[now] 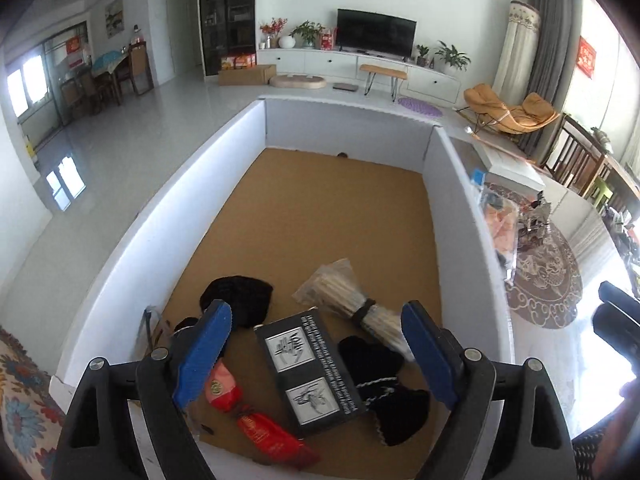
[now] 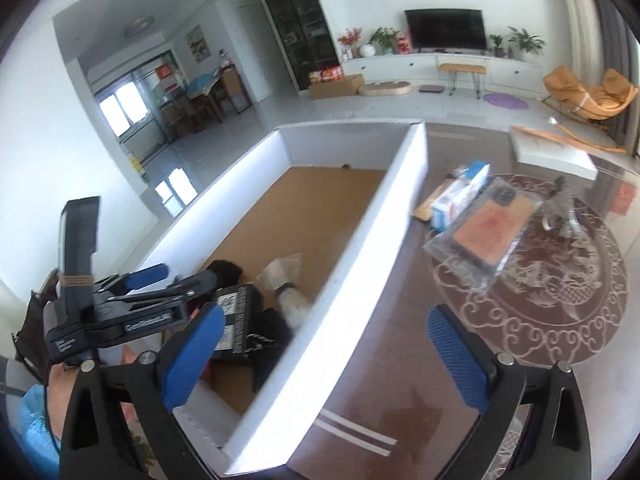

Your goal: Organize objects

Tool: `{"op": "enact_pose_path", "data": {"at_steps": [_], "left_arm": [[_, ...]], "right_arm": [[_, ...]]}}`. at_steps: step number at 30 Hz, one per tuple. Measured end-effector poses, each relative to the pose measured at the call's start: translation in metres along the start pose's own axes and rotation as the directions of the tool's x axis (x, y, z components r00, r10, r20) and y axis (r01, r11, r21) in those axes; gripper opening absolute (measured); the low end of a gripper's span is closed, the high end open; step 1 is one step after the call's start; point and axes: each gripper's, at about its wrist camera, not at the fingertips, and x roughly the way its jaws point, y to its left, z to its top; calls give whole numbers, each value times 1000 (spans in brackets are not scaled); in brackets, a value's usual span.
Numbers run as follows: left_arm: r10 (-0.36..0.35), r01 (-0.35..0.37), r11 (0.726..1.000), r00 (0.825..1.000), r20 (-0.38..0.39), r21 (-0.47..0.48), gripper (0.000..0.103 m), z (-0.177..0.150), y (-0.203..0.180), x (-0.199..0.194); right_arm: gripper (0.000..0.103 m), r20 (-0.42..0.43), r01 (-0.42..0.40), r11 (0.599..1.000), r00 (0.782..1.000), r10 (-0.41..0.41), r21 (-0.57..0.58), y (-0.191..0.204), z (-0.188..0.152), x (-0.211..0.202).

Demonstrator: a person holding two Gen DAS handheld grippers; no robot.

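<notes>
- Left wrist view: the blue fingers [image 1: 202, 354] of the left gripper [image 1: 316, 360] stand wide apart with nothing between them, tilted down over the near end of a white-walled box [image 1: 160, 216] with a brown floor.
- Below it a black card [image 1: 310, 372] lies flat, long axis running from upper left to lower right; it bears two grey pictures and rows of white print too small to read.
- A bundle of pale sticks [image 1: 348, 296] in clear wrap, tied with a dark band, lies slantwise just beyond the card.
- A red packet [image 1: 256, 420] with a round gold emblem lies left of the card; dark knitted cloth [image 1: 380, 384] lies to its right, a black cloth [image 1: 240, 296] behind.
- Right wrist view: the right gripper [image 2: 324, 352] is spread open and empty, straddling the box's right wall [image 2: 360, 264].
- The left gripper [image 2: 136, 300] reaches in from the left above the box; its white lettering is blurred.
- Outside the box, a clear bag holding an orange card [image 2: 490, 232] and a blue-and-white carton [image 2: 460, 196] lie on the patterned tabletop [image 2: 560, 300].
</notes>
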Motion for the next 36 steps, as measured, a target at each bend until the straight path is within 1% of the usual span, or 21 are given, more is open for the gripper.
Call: {"op": "enact_pose_path", "data": {"at_steps": [1, 2, 3, 5, 7, 9, 11, 12, 14, 15, 18, 20, 22, 26, 28, 30, 31, 35, 36], "left_arm": [[-36, 36, 999, 999, 21, 13, 87, 0, -12, -5], [-79, 78, 997, 996, 36, 28, 87, 0, -25, -11], [-125, 123, 991, 991, 46, 44, 87, -1, -39, -15], [-220, 215, 973, 974, 48, 86, 87, -7, -70, -24], [-307, 301, 944, 951, 27, 136, 87, -15, -105, -32], [-376, 372, 907, 926, -15, 196, 87, -24, -141, -33], [-408, 413, 875, 910, -75, 253, 87, -36, -177, -27], [-414, 427, 863, 904, -107, 269, 87, -41, -194, -22], [-423, 449, 846, 894, -151, 289, 87, -55, -220, -6], [-416, 449, 845, 893, -169, 290, 87, -63, -230, 2], [-386, 430, 860, 901, -200, 274, 87, -75, -247, 33], [-355, 403, 872, 911, -208, 277, 87, -82, -257, 51], [-329, 382, 877, 919, -215, 292, 87, -85, -261, 65], [-296, 351, 872, 933, -205, 340, 87, -91, -269, 80], [-275, 331, 874, 940, -201, 356, 87, -92, -271, 87], [-265, 322, 877, 943, -201, 357, 87, -91, -271, 93], [-262, 315, 877, 947, -188, 362, 87, -91, -270, 94], [-233, 280, 870, 959, -162, 406, 88, -90, -273, 98], [-240, 284, 867, 958, -157, 409, 88, -90, -273, 98]], "right_arm": [[103, 20, 62, 998, 998, -63, 26, -20, -1, -2], [103, 20, 134, 989, 991, -135, 55, -39, -3, -2], [103, 4, 205, 975, 979, -206, 86, -61, -9, 0], [103, -28, 335, 933, 942, -334, 133, -104, -27, 2], [103, -70, 432, 887, 902, -426, 166, -141, -48, 1], [103, -99, 491, 849, 871, -481, 192, -170, -69, -4], [103, -110, 526, 821, 850, -515, 220, -194, -88, -11], [103, -115, 536, 811, 844, -525, 235, -203, -94, -16], [103, -127, 533, 801, 845, -520, 273, -218, -102, -23], [103, -131, 528, 796, 848, -514, 295, -225, -105, -25], [103, -127, 513, 791, 856, -502, 334, -235, -105, -32], [103, -130, 520, 790, 852, -507, 325, -238, -105, -30], [103, -137, 529, 791, 847, -513, 307, -239, -103, -25], [103, -144, 523, 800, 851, -504, 292, -236, -103, -18], [103, -144, 527, 800, 849, -508, 286, -235, -103, -16], [103, -146, 531, 799, 847, -511, 283, -235, -103, -15], [103, -150, 533, 798, 846, -512, 282, -236, -103, -14], [103, -167, 540, 792, 842, -513, 284, -238, -106, -9], [103, -170, 540, 792, 841, -513, 285, -239, -107, -8]]}}
